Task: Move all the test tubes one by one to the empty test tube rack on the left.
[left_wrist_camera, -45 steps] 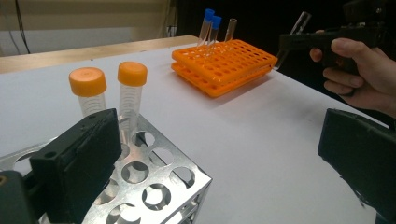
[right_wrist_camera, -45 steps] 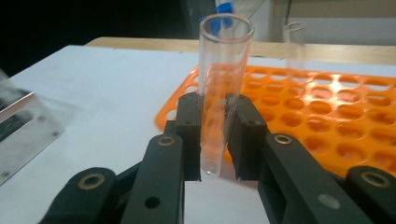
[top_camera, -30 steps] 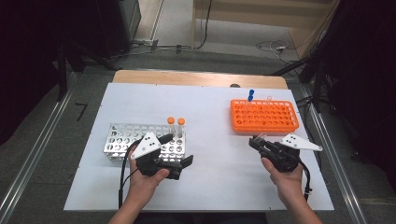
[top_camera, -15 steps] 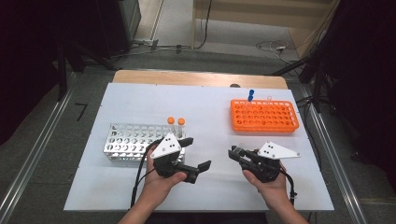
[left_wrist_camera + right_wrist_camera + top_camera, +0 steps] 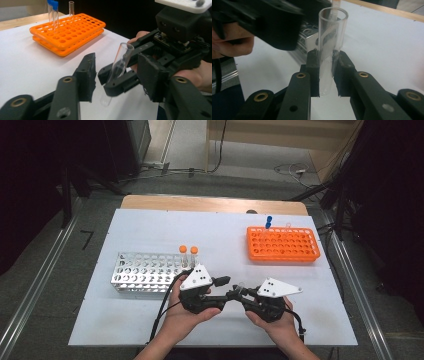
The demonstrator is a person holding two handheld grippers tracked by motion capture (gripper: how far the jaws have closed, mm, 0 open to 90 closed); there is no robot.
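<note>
Two racks (image 5: 283, 245); five tubes (image 5: 329, 45); two tongs (image 5: 227, 287).

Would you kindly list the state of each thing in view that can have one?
Clear tube: uncapped, empty, clamped upright in the right gripper.
Right gripper: jaws shut on the clear tube.
Left gripper: jaws have just been closing, either side of the tube, not yet pressing it.
Orange rack: nearly empty, two tubes at its back.
Metal rack: holds two orange-capped tubes.
</note>
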